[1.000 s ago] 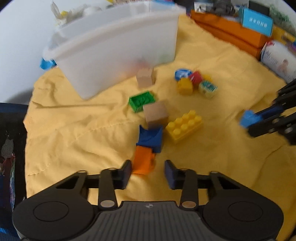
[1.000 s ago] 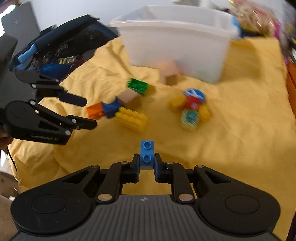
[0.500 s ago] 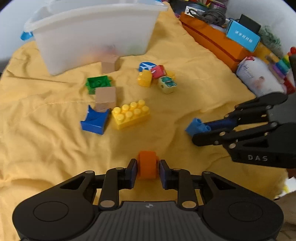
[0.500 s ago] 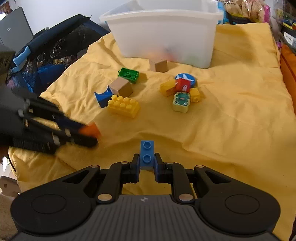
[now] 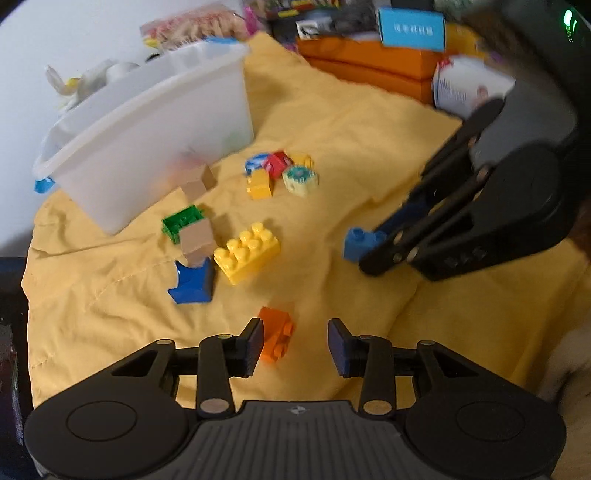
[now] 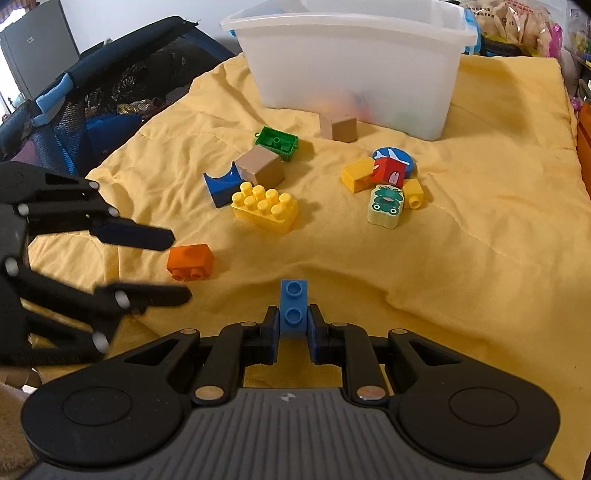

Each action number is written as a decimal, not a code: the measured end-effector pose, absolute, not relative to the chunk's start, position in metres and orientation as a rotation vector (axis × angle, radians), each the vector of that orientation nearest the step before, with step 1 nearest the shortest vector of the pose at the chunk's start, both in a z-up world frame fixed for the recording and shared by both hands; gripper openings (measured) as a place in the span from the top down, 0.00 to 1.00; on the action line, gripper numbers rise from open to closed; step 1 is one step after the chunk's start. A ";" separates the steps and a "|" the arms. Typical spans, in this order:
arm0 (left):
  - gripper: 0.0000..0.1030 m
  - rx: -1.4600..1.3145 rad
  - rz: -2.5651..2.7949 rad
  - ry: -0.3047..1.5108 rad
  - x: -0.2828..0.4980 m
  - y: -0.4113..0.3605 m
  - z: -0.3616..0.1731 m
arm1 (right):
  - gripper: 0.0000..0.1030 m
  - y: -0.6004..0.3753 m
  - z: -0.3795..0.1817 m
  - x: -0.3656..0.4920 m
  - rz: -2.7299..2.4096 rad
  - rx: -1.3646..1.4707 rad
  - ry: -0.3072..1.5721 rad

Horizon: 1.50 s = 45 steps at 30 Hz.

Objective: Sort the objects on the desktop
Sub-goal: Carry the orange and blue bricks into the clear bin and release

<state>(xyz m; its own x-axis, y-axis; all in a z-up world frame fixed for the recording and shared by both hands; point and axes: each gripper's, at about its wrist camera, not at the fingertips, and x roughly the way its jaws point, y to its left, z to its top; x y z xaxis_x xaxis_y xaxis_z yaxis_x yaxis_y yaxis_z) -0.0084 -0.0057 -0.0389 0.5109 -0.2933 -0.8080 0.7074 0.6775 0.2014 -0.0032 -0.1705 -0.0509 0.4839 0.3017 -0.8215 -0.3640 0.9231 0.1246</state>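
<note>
left tongs [image 5: 295, 341] spread beside orange brick [image 5: 276, 339], right tongs [image 6: 292, 326] clamping blue brick [image 6: 293, 306]

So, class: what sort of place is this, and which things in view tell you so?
Probably a home playroom or cluttered living space: toy blocks like the yellow studded brick lie on a yellow cloth, beside a plastic bin and snack bags.

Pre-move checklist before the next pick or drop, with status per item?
1. Right gripper shut on blue brick: ok.
2. Left gripper open: ok.
3. Orange brick lying free on yellow cloth, between the left gripper's fingers: ok.
4. White bin upright, top open: ok.
5. Room inside bin: cannot tell.
6. Grippers apart from each other: ok.
</note>
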 end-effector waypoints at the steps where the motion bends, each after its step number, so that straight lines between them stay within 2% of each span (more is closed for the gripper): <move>1: 0.59 0.570 -0.637 0.826 -0.007 -0.006 -0.041 | 0.83 -0.171 -0.051 -0.004 0.405 -0.071 0.985; 3: 0.59 0.563 -0.633 0.830 -0.001 -0.004 -0.044 | 0.83 -0.171 -0.051 -0.005 0.400 -0.068 0.987; 5: 0.67 0.536 -0.617 0.849 0.008 0.002 -0.044 | 0.83 -0.173 -0.051 -0.006 0.393 -0.063 0.987; 6: 0.81 0.521 -0.610 0.863 0.014 0.006 -0.044 | 0.83 -0.174 -0.052 -0.006 0.389 -0.061 0.988; 7: 0.83 0.496 -0.612 0.895 0.022 0.009 -0.044 | 0.83 -0.175 -0.052 -0.006 0.386 -0.058 0.988; 18: 0.83 0.329 -0.558 0.950 0.025 0.022 -0.046 | 0.82 -0.174 -0.058 -0.008 0.393 -0.101 0.960; 23: 0.83 0.331 -0.563 0.916 0.032 0.025 -0.021 | 0.83 -0.171 -0.049 -0.005 0.405 -0.126 0.953; 30: 0.83 0.339 -0.456 0.657 0.087 0.020 0.057 | 0.83 -0.179 0.013 0.042 0.372 -0.148 0.762; 36: 0.83 0.329 -0.326 0.554 0.161 0.004 0.104 | 0.83 -0.177 0.077 0.107 0.312 -0.169 0.587; 41: 0.83 0.355 -0.231 0.591 0.216 -0.013 0.098 | 0.83 -0.177 0.098 0.162 0.254 -0.121 0.567; 44: 0.79 0.334 -0.183 0.677 0.237 -0.013 0.075 | 0.83 -0.173 0.089 0.188 0.212 -0.130 0.612; 45: 0.73 0.341 -0.176 0.693 0.240 -0.013 0.070 | 0.83 -0.172 0.082 0.195 0.207 -0.132 0.637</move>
